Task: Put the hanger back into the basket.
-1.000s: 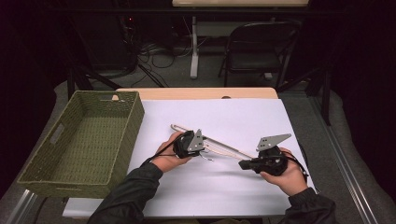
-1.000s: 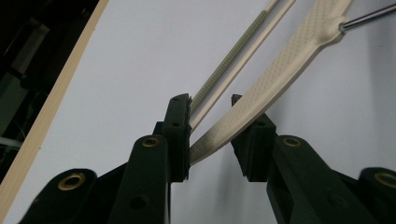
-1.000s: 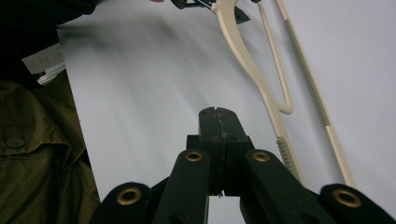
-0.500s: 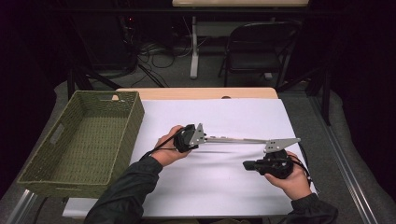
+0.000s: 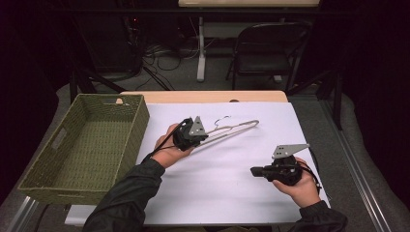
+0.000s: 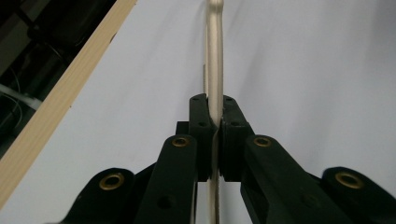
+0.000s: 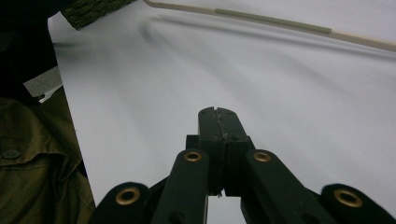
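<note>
**Hanger gripped, ready for the basket**

The left gripper [image 5: 205,137] has just been closing and now clamps one arm of the beige clothes hanger [image 5: 238,128], which slopes up and away over the far middle of the white sheet [image 5: 217,188]. The right gripper [image 5: 256,170] rests near right, jaws pressed together on nothing. Judged next: carry the hanger left and lift it over the rim of the woven basket [image 5: 140,123]. The sheet between offers open room.

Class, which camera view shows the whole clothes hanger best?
The high view: the hanger shows whole, hook included, held by the left tongs. The left gripper view shows one clamped bar; the right gripper view shows another stretch.
</note>
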Tool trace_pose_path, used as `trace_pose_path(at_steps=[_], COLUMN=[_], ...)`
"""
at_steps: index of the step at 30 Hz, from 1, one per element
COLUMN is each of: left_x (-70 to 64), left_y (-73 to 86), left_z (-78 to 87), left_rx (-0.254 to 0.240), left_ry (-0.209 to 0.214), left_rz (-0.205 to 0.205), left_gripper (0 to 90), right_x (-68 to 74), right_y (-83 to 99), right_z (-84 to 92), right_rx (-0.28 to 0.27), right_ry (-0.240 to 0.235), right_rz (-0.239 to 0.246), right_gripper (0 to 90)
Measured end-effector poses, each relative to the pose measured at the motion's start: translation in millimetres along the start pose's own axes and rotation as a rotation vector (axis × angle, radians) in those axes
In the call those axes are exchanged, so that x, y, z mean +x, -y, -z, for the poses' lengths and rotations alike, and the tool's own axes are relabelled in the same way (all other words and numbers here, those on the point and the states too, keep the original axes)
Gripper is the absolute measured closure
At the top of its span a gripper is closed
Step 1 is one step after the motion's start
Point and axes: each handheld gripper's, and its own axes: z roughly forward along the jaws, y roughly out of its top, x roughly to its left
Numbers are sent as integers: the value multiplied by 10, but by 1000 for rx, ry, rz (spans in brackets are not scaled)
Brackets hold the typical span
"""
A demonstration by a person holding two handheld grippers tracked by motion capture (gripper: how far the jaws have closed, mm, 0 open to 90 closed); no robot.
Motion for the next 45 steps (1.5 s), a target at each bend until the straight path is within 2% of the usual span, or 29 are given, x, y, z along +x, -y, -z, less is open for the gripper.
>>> trace_pose_path(at_steps=[2,3,4,5,6,7,9,10,11,13,14,18,19,21,24,25,33,36,38,45], left_x=[16,32,32,48,48,63,77,77,79,75,77,79,72,68,65,65,29,26,39,79], left_y=[-2,3,3,1,1,-2,-8,-8,-18,-26,-40,-55,-67,-73,-86,-86,-77,-73,-62,3], left_z=[16,24,24,46,46,70,104,104,147,174,235,341,420,455,618,618,925,967,1008,1197], left_rx=[-1,-10,-10,-13,-13,-30,-42,-42,-52,-56,-65,-79,-81,-82,-76,-76,-63,-54,-49,-54], left_ry=[9,13,13,13,13,13,32,32,35,32,28,24,8,0,-16,-16,-38,-41,-35,-26], left_rz=[21,47,47,74,74,113,149,149,176,191,216,259,275,284,302,302,286,285,298,343], left_gripper=[865,865,865,865,865,865,865,865,865,865,865,865,865,865,865,865,865,865,865,865], right_x=[-1,-4,-4,-9,-9,-16,-21,-21,-32,-39,-46,-52,-52,-50,-40,-37,-40,-45,-44,-42], right_y=[5,16,16,30,30,47,65,65,84,91,105,114,122,128,151,154,157,155,159,176], right_z=[-1,-6,-6,-16,-16,-27,-37,-37,-47,-50,-53,-42,-40,-44,-63,-68,-77,-68,-80,-80], right_rx=[-1,-5,-5,-8,-8,-10,-12,-12,-17,-20,-26,-32,-34,-34,-29,-29,-26,-10,-24,-17], right_ry=[1,1,1,-1,-1,0,1,1,0,-2,0,0,0,2,3,1,6,13,12,29], right_rz=[-2,-5,-5,-7,-7,-11,-17,-17,-18,-17,-22,-25,-25,-25,-29,-28,-32,-32,-34,-43], right_gripper=[900,900,900,900,900,900,900,900,900,900,899,897,892,891,887,888,872,851,842,770])
